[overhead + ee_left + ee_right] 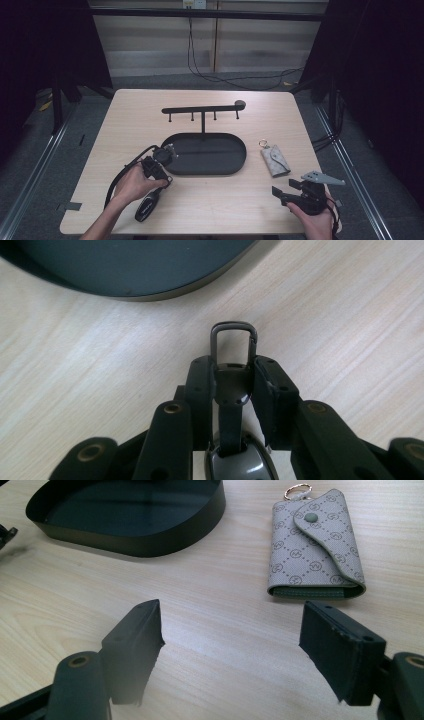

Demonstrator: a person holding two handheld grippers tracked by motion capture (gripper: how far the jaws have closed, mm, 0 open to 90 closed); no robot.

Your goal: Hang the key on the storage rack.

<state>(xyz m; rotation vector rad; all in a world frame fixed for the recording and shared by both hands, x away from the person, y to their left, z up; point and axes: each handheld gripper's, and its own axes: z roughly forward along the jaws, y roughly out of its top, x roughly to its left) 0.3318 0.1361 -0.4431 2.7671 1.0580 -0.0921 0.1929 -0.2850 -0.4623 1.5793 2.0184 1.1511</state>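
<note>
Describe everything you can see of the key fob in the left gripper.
The key fob is dark with a glossy grey face. A black strap joins it to a metal clip plate and a rectangular dark metal carabiner loop, which sticks out past the fingertips. The left gripper is shut on the clip plate, just above the wooden table, near the black tray.

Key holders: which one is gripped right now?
The dark key fob, by its metal clasp in the shut left gripper. The grey patterned key pouch lies free ahead of the open right gripper.

In the left gripper view the key fob (235, 465) is cut off by the bottom edge, and the fingers (200, 390) hide the sides of its strap.
</note>
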